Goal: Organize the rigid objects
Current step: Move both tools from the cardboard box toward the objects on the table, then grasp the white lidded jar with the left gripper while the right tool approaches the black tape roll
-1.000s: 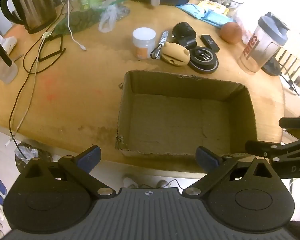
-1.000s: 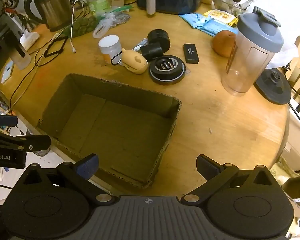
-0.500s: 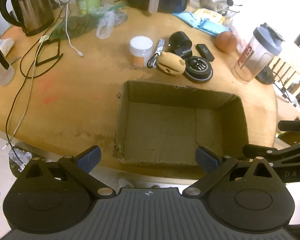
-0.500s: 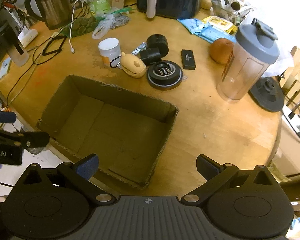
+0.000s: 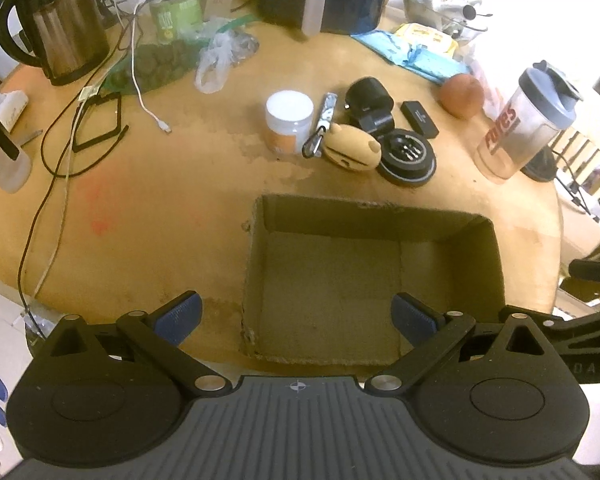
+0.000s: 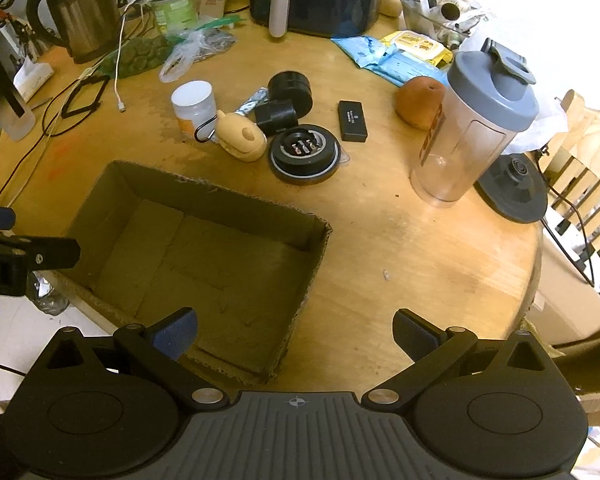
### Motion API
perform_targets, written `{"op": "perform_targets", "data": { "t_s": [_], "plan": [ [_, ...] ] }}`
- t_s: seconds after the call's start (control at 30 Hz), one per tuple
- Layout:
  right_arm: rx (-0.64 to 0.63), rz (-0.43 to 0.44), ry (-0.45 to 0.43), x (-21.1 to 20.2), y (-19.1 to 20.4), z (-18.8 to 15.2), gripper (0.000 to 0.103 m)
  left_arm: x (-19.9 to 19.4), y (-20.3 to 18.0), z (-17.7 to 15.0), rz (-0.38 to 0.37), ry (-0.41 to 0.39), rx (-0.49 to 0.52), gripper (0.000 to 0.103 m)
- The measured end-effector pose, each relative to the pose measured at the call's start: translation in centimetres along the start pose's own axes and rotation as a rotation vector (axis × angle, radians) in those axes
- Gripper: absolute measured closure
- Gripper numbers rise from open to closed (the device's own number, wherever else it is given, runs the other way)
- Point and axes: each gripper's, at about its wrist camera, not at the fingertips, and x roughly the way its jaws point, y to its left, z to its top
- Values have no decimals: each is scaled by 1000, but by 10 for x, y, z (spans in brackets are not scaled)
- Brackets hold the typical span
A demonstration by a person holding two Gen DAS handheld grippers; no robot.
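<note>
— Both my wrist views now sit farther back and higher than a second ago; more table shows around the empty brown cardboard box [image 5: 374, 280].

— Grippers?

— My left gripper [image 5: 296, 316] and right gripper [image 6: 294, 332] hang wide apart, holding nothing.

— Where's the first piece?

— Beyond the box's far wall, well apart from both grippers: a tan rounded plastic case [image 6: 242, 140], touching a black round disc [image 6: 304, 154]. I judge the case light, stiff, slightly slick; I'd pinch its flat sides, avoiding the wire clip.
</note>
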Motion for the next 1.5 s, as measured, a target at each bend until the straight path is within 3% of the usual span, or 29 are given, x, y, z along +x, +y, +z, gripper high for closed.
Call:
{"op": "perform_targets", "data": {
  "t_s": [0.6, 0.83, 1.23, 1.5],
  "plan": [
    [30, -9, -20, 4, -6, 21, 0, 12, 1, 58, 17, -24, 46, 0],
    [79, 32, -28, 9, -14, 28, 0, 23, 3, 71, -8, -45, 84, 0],
    [169, 118, -29, 20, -20, 33, 0, 59, 15, 101, -36, -100, 83, 0],
    [229, 93, -21, 28, -27, 48, 0, 81, 16, 125, -35, -124, 110, 1]
  ]
}}
